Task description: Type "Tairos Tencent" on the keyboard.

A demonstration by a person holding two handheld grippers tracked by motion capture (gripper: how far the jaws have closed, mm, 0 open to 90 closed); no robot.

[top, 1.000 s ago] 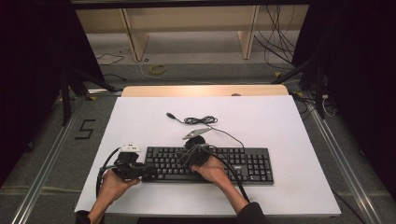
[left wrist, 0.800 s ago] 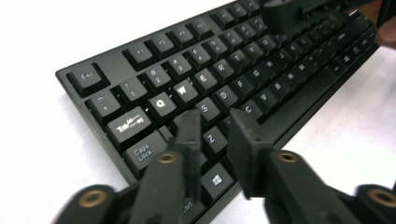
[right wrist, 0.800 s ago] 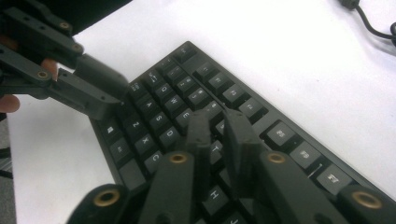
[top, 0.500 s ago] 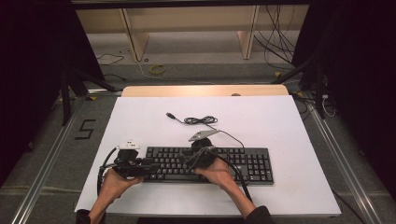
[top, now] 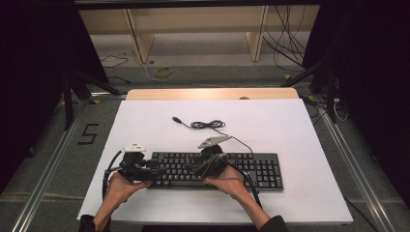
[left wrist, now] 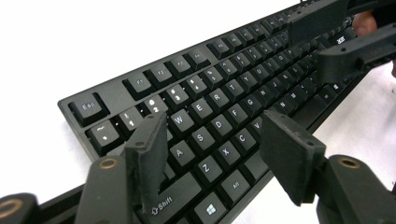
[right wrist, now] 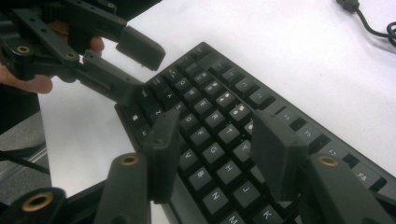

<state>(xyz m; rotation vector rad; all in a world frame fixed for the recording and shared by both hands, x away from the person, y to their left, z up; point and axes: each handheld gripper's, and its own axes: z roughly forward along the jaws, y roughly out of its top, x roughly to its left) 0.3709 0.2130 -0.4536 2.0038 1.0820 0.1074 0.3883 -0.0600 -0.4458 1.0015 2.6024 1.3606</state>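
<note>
White table (top: 290, 121) | one keyboard (top: 251, 169) | one cable (top: 205, 124) | two open tools

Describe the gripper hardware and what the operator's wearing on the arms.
Both the left gripper and the right gripper are matte black, with flat rectangular pads on linkage arms with brass-coloured pivot pins. The right gripper carries a grey three-cornered plate; the left has a white block on top. Black cables trail back. Dark sleeves, pushed up the forearms.
</note>
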